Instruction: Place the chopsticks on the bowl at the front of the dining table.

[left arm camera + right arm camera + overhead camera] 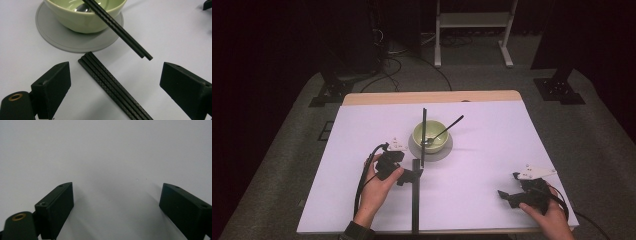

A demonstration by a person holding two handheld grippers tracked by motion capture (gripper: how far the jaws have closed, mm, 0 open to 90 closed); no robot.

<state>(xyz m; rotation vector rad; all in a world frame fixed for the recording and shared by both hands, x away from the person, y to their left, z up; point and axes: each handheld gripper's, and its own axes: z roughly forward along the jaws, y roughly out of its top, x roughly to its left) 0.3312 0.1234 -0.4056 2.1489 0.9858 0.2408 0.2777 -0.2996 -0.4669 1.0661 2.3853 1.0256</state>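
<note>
Chopsticks (415,200) lie lengthwise toward bowl (430,136); left hand-held gripper (412,175) open astride.

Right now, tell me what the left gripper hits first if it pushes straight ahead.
Probably the black chopsticks lying flat on the table, which sit between the open left gripper's jaws. Beyond them come the grey round mat and the green bowl; depth is unclear.

Lab: dark curtains (272,45), floor cables (392,65), stands (474,30).
</note>
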